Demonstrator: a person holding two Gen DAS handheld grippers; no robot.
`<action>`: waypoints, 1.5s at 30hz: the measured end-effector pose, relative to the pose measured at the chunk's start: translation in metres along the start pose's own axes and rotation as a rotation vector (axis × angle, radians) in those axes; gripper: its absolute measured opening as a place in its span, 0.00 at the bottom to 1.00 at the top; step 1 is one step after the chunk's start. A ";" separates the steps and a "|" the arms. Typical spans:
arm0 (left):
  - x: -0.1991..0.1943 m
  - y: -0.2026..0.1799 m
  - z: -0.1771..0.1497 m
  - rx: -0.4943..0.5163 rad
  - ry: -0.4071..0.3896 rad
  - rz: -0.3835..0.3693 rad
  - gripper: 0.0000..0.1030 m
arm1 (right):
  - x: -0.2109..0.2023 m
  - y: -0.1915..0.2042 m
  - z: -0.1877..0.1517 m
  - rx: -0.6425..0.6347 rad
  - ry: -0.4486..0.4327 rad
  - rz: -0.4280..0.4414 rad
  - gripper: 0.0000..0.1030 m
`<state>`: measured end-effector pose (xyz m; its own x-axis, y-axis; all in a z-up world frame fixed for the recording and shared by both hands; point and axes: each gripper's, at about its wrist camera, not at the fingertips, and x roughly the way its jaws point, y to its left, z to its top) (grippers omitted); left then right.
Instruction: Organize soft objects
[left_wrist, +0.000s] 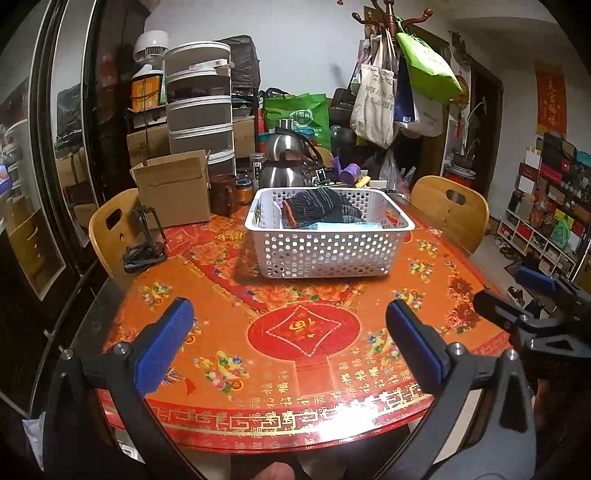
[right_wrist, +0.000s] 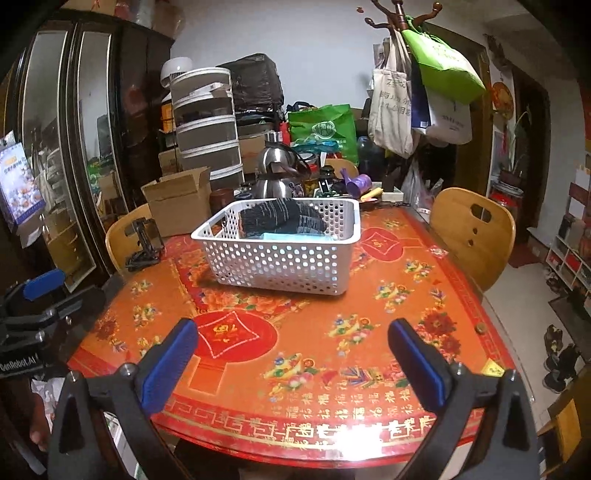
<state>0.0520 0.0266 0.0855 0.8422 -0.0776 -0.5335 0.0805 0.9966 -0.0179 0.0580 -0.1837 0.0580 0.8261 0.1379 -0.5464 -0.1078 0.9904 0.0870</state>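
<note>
A white perforated basket (left_wrist: 325, 253) stands on the red-and-orange table (left_wrist: 258, 332). In it lie dark striped socks (left_wrist: 317, 206), an orange-edged item (left_wrist: 289, 212) and a light blue cloth (left_wrist: 332, 226). The basket (right_wrist: 280, 262) and socks (right_wrist: 280, 218) also show in the right wrist view. My left gripper (left_wrist: 290, 343) is open and empty, over the table's near edge, well short of the basket. My right gripper (right_wrist: 291, 363) is open and empty, likewise near the front edge. The right gripper also shows at the right of the left wrist view (left_wrist: 532, 295).
A cardboard box (left_wrist: 173, 188), a brown mug (left_wrist: 223, 194), jars and a steel kettle (left_wrist: 284, 162) crowd the table's far side. A black phone stand (left_wrist: 144, 240) sits at the left. Wooden chairs (left_wrist: 450, 206) flank the table. A coat rack with bags (left_wrist: 391, 85) stands behind.
</note>
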 end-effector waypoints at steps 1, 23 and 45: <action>0.002 0.001 0.001 -0.001 0.004 0.004 1.00 | 0.000 0.000 0.000 -0.003 -0.001 -0.006 0.99; 0.016 0.003 0.000 0.002 0.030 -0.006 1.00 | -0.001 0.001 -0.003 -0.006 0.007 -0.001 0.99; 0.014 0.000 -0.003 0.001 0.033 -0.025 1.00 | -0.003 0.003 -0.003 -0.009 0.004 -0.004 0.99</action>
<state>0.0618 0.0255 0.0755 0.8218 -0.1011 -0.5607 0.1014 0.9944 -0.0306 0.0535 -0.1813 0.0577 0.8241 0.1336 -0.5505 -0.1094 0.9910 0.0767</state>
